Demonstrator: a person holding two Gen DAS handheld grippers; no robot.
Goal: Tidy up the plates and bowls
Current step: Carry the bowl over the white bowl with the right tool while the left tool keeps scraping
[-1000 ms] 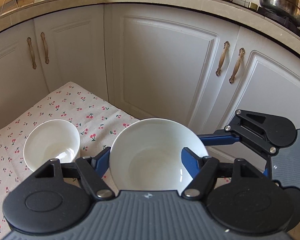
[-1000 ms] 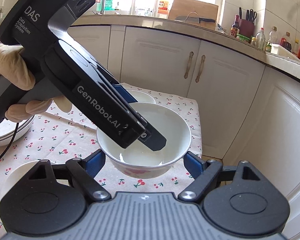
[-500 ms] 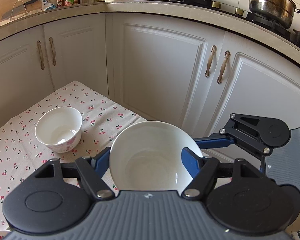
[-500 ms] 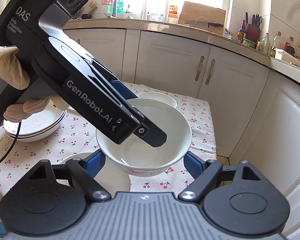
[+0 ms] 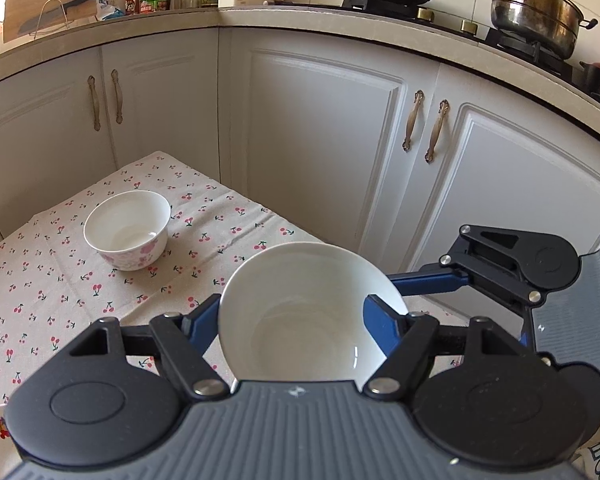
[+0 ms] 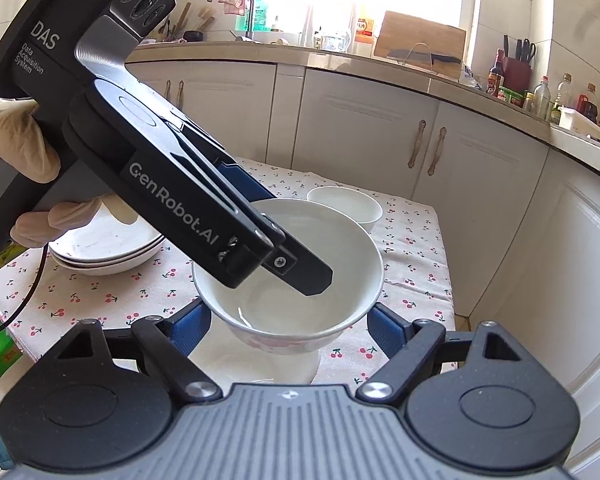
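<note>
Two blue-padded fingers of the right gripper (image 6: pixel 288 328) stand spread apart, released, flanking but not touching the load. Between and above them hangs the large white ceramic bowl with a pink floral base (image 6: pixel 339 280), clenched by the left gripper (image 5: pixel 292 316), whose black fingertip shows against the interior; exact pad contact cannot be told. Compared with one second ago, the bowl rides higher above the cherry-print tablecloth (image 6: pixel 415 264) and now sits over a second white dish (image 6: pixel 236 360) at the table's near edge. Judgement: lift complete, transfer in progress, nesting likely next. Stacked white shallow plates (image 6: pixel 100 248) lie at the left edge. One small white floral bowl (image 6: pixel 345 204) stands near the far right corner.
</note>
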